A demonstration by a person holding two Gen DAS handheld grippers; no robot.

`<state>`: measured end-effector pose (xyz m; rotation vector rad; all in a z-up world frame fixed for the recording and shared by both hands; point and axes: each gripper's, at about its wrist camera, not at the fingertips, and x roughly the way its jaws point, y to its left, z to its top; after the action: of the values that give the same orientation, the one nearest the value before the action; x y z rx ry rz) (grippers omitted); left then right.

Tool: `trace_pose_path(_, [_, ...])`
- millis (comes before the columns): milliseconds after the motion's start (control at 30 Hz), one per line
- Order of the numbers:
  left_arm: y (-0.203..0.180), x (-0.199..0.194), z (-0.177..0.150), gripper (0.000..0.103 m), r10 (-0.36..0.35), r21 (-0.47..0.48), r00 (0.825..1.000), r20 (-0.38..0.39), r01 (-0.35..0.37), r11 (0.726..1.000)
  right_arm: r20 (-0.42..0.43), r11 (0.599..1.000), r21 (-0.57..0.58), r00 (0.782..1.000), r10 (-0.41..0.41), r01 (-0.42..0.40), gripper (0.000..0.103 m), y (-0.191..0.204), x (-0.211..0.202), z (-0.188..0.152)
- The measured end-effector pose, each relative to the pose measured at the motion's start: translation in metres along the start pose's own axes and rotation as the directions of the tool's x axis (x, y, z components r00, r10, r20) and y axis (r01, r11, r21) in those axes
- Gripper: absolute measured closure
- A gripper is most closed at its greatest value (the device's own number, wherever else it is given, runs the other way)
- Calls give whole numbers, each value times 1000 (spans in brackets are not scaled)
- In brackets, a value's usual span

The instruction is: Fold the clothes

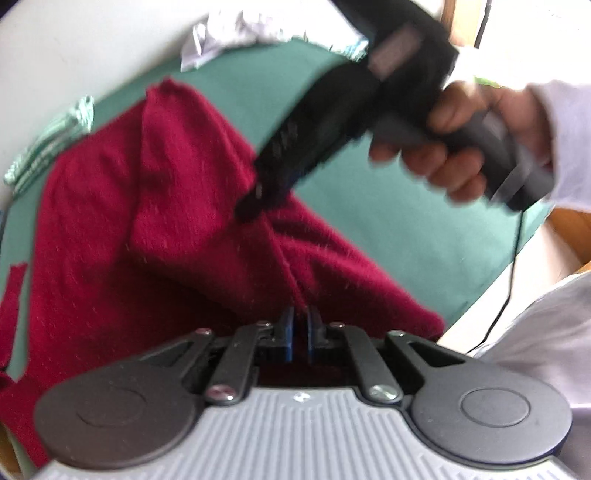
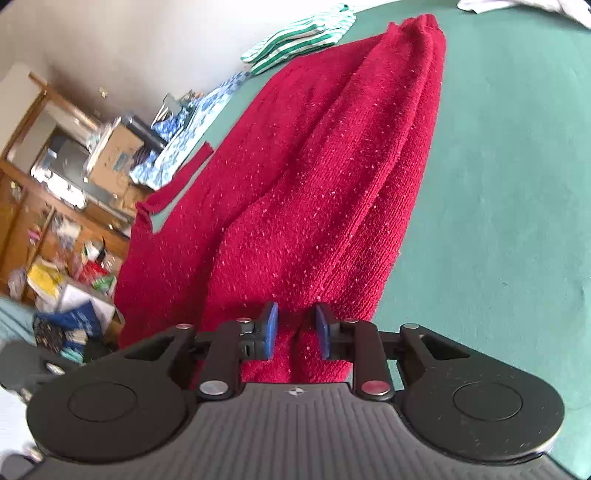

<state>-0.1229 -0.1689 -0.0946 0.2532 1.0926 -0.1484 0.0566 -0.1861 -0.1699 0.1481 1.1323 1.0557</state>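
Observation:
A dark red knit sweater (image 1: 155, 229) lies bunched on the green table cover (image 1: 369, 229). At its near edge my left gripper (image 1: 301, 328) is shut on a fold of it, the blue pads almost touching. In the left wrist view, a hand (image 1: 443, 147) holds my right gripper (image 1: 255, 199), whose blurred tip meets the sweater higher up. The right wrist view shows the sweater (image 2: 314, 177) stretching away in long folds. There my right gripper (image 2: 297, 332) is shut on a thick bundle of it, which fills the gap between the blue pads (image 2: 271, 330).
A green-striped garment (image 2: 299, 37) lies at the table's far left edge, with white clothes (image 1: 236, 29) at the back. A blue floral cloth (image 2: 192, 125) hangs off the edge. A cluttered wooden cabinet (image 2: 55, 184) stands beyond it. A black cable (image 1: 513, 258) trails from the right gripper.

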Motion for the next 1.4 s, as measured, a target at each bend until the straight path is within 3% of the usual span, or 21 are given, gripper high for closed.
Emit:
trace_pose_path(33, [-1, 3, 0, 99, 1, 2, 1000, -16, -1, 1000, 11, 1000, -11, 1000, -22, 22, 93, 2, -1, 0])
trace_pose_path(133, [4, -1, -1, 96, -37, -18, 999, -7, 37, 999, -2, 988, -128, 996, -88, 87, 94, 12, -4, -1])
trace_pose_path(300, [33, -31, 5, 67, -113, -109, 982, 150, 130, 986, 107, 946, -253, 978, -179, 201, 88, 37, -18, 1])
trace_pose_path(400, [33, -13, 20, 72, -153, -139, 971, 182, 179, 974, 137, 952, -248, 980, -146, 177, 88, 41, -15, 7])
trace_pose_path(467, [30, 15, 24, 80, -212, -164, 968, 133, 233, 959, 97, 964, -218, 986, -133, 151, 88, 37, 2, 11])
trace_pose_path(500, [28, 25, 24, 84, -224, -166, 967, 122, 242, 956, 70, 966, -192, 984, -163, 174, 91, 31, 9, 13])
trace_pose_path(533, [24, 30, 23, 84, -219, -159, 967, 127, 238, 958, 65, 968, -165, 981, -182, 190, 103, 23, 12, 13])
trace_pose_path(567, [19, 31, 22, 83, -219, -148, 967, 133, 238, 960, 65, 973, -135, 982, -178, 186, 103, 18, 10, 15])
trace_pose_path(600, [16, 30, 23, 82, -230, -138, 964, 136, 248, 959, 66, 979, -103, 983, -170, 176, 102, 14, 8, 17])
trace_pose_path(633, [13, 28, 23, 82, -247, -133, 960, 134, 264, 955, 86, 982, -93, 984, -156, 164, 91, 14, 4, 20])
trace_pose_path(667, [11, 28, 23, 78, -253, -128, 958, 133, 270, 954, 113, 985, -89, 984, -141, 151, 88, 16, 0, 21])
trace_pose_path(700, [9, 29, 21, 77, -249, -125, 959, 133, 266, 956, 128, 982, -109, 982, -142, 156, 88, 20, 1, 23])
trace_pose_path(767, [11, 30, 17, 76, -236, -129, 963, 127, 252, 959, 126, 967, -151, 975, -185, 203, 75, 26, 11, 27])
trace_pose_path(833, [19, 21, 11, 76, -216, -153, 965, 147, 238, 959, 130, 948, -172, 960, -246, 266, 82, 26, 22, 29])
trace_pose_path(933, [45, 0, -10, 75, -156, -228, 972, 179, 195, 954, 126, 923, -207, 945, -303, 324, 82, 34, 21, 38])
trace_pose_path(967, [54, -7, -18, 71, -133, -258, 974, 185, 179, 949, 130, 921, -195, 939, -318, 338, 82, 37, 20, 44])
trace_pose_path(1000, [64, -13, -29, 63, -109, -291, 976, 189, 162, 943, 130, 924, -188, 941, -311, 332, 79, 39, 19, 49])
trace_pose_path(1167, [117, -37, -88, 57, -14, -400, 988, 156, 76, 913, 113, 962, -185, 977, -181, 200, 76, 86, 47, 83])
trace_pose_path(1400, [186, -51, -153, 48, 37, -458, 992, 124, 24, 888, -24, 957, -287, 999, -41, 32, 73, 230, 191, 127])
